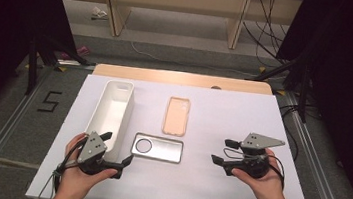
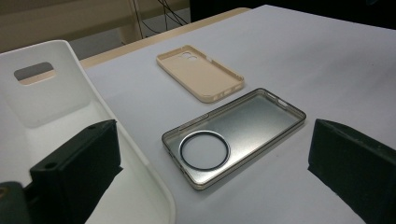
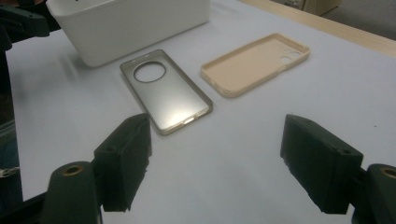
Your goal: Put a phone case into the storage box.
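Both grippers, left gripper (image 1: 118,148) and right gripper (image 1: 221,152), gape wide, empty.

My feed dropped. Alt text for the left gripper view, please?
A grey phone case lies hollow side up on the white table between the open left claw jaws. A beige case lies beyond it; a white bin stands at left.

white table (image 1: 243,112), grey floor (image 1: 182,34), wooden shelf legs (image 1: 235,28), dark curtains (image 1: 3,14) either side

We see a grey phone case (image 1: 157,148) lying flat, open side up, just ahead of our left tool (image 1: 116,149), between both tools.
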Tool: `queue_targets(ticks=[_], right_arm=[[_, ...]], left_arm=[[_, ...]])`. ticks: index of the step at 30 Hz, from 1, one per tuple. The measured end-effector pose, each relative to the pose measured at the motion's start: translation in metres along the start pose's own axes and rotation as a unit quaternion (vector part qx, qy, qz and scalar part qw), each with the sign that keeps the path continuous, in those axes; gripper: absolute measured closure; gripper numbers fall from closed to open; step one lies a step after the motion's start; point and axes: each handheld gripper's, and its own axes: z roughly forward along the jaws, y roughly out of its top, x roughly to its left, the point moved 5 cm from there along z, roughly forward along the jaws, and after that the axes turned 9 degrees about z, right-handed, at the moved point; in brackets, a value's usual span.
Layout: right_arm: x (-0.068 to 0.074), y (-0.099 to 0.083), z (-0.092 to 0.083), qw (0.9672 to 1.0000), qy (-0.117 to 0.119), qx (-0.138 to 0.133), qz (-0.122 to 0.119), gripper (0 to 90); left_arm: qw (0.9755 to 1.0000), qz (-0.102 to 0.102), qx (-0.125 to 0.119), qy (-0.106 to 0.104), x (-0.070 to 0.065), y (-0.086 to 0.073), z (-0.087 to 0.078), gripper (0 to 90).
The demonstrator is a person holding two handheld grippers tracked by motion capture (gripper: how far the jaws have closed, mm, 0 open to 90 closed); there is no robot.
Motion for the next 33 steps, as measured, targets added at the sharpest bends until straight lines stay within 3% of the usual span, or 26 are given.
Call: queue_targets(ticks=[6, 9, 10, 11, 15, 20, 25, 26, 27, 30, 33], right_arm=[[0.003, 0.002, 0.012, 0.9999, -0.001, 0.012, -0.005, 28.0], [0.001, 0.003, 0.018, 0.9998, -0.005, 0.018, -0.009, 43.3], [0.001, 0.003, 0.018, 0.9998, -0.005, 0.018, -0.009, 43.3], [0.001, 0.004, 0.024, 0.9994, -0.004, 0.030, -0.017, 56.7], [-0.001, 0.005, 0.038, 0.9980, -0.002, 0.058, -0.024, 72.1], [0.002, 0.011, 0.067, 0.9936, -0.006, 0.104, -0.043, 89.0], [0.004, 0.019, 0.093, 0.9904, -0.008, 0.127, -0.054, 90.0], [0.005, 0.024, 0.106, 0.9890, -0.008, 0.136, -0.057, 90.0], [0.005, 0.024, 0.106, 0.9890, -0.008, 0.136, -0.057, 90.0], [0.004, 0.030, 0.129, 0.9862, -0.007, 0.152, -0.066, 90.0], [0.004, 0.031, 0.139, 0.9847, -0.009, 0.160, -0.067, 90.0]], left_arm=[[1.0000, -0.001, 0.000, -0.001, 0.000, 0.000, 0.000, 2.0], [1.0000, 0.000, 0.000, -0.001, 0.000, 0.000, 0.001, 2.2], [1.0000, 0.000, 0.000, -0.001, 0.000, 0.000, 0.001, 2.3], [1.0000, 0.000, -0.001, -0.001, -0.001, 0.001, 0.001, 2.3], [1.0000, -0.002, -0.001, -0.001, -0.001, 0.001, 0.001, 2.5], [1.0000, 0.000, -0.003, -0.003, -0.001, 0.002, 0.001, 2.6], [1.0000, -0.001, -0.004, -0.001, -0.001, 0.001, 0.000, 2.8], [1.0000, 0.000, -0.005, -0.003, -0.001, 0.002, -0.001, 2.8], [1.0000, 0.000, -0.005, -0.003, -0.001, 0.002, -0.001, 2.8], [1.0000, -0.002, -0.005, -0.002, 0.000, 0.001, -0.001, 2.8], [1.0000, -0.002, -0.005, -0.002, 0.000, 0.001, -0.001, 2.8]])
